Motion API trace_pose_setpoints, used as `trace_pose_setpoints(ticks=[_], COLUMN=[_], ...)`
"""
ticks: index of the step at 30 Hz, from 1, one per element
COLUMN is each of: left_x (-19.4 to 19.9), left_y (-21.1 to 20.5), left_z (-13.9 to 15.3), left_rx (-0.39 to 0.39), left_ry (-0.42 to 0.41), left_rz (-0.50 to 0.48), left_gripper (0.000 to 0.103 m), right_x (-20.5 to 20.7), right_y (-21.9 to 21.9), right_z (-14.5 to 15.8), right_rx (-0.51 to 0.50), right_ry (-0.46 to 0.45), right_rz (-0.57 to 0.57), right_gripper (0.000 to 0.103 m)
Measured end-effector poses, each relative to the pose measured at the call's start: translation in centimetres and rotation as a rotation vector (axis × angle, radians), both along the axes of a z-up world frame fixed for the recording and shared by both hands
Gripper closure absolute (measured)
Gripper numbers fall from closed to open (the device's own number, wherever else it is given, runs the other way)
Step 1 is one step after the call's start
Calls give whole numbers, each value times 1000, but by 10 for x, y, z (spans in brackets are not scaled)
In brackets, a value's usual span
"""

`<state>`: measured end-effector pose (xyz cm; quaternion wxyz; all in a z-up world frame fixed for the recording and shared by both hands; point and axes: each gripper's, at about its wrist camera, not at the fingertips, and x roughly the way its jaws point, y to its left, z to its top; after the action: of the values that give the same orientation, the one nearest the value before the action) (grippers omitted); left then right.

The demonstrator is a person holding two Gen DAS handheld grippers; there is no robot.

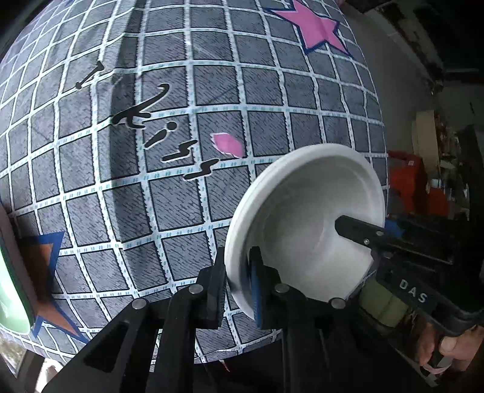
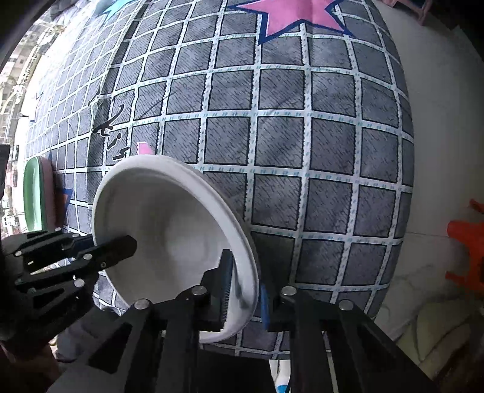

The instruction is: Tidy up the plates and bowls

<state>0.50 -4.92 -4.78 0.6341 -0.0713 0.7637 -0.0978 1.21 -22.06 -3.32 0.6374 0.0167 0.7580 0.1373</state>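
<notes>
Grey grid-print cloth (image 1: 187, 187) covers the table: dark hatched squares split by white stitched-look lines, with pink star patches (image 1: 314, 27) edged in blue, a small pink petal shape (image 1: 227, 145) and black script lettering (image 1: 169, 142). Cloth looks soft, matte, slightly creased. Pale glossy floor (image 2: 429, 90) past the table's right edge, an orange plastic item (image 2: 466, 251) lying on it.

White round bowl (image 1: 305, 211), smooth matte, deep with a wide flat lip, is off the cloth and tilted, its opening facing the cameras. Both tools grip it on opposite sides of the rim.

Left gripper (image 1: 239, 290): black hinged fingers with blue ribbed pads (image 1: 257, 290), closed down tight on the near rim, wall pinched between the pads. It also shows in the right wrist view (image 2: 118, 248), one finger reaching inside the bowl.

Right gripper (image 2: 245, 296): same black build, likewise clamped narrow on the rim of the bowl (image 2: 169, 229), one finger inside, one outside. Seen from the left wrist view (image 1: 360, 232) with a hand (image 1: 459, 344) on its handle.

Green shallow plate (image 2: 34, 196), glossy, sits stacked on a pink plate (image 2: 50, 193) at the cloth's far left edge, well apart from the bowl.
</notes>
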Motion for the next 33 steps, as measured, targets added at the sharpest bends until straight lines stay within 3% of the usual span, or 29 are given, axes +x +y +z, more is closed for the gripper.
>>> trace_pose_setpoints(ticks=[15, 26, 33], left_x=[5, -5, -15], left_y=[51, 145, 203], left_z=[62, 121, 144], left_rx=[58, 108, 108], left_ry=[-58, -108, -112], left_rz=[50, 149, 200], left_gripper=[86, 85, 85], right_x=[-3, 1, 1], right_y=[28, 96, 147], right_z=[35, 65, 80], right_rx=[61, 97, 118], right_ry=[-40, -75, -73], right_rz=[-9, 94, 127], right_gripper=[90, 90, 90])
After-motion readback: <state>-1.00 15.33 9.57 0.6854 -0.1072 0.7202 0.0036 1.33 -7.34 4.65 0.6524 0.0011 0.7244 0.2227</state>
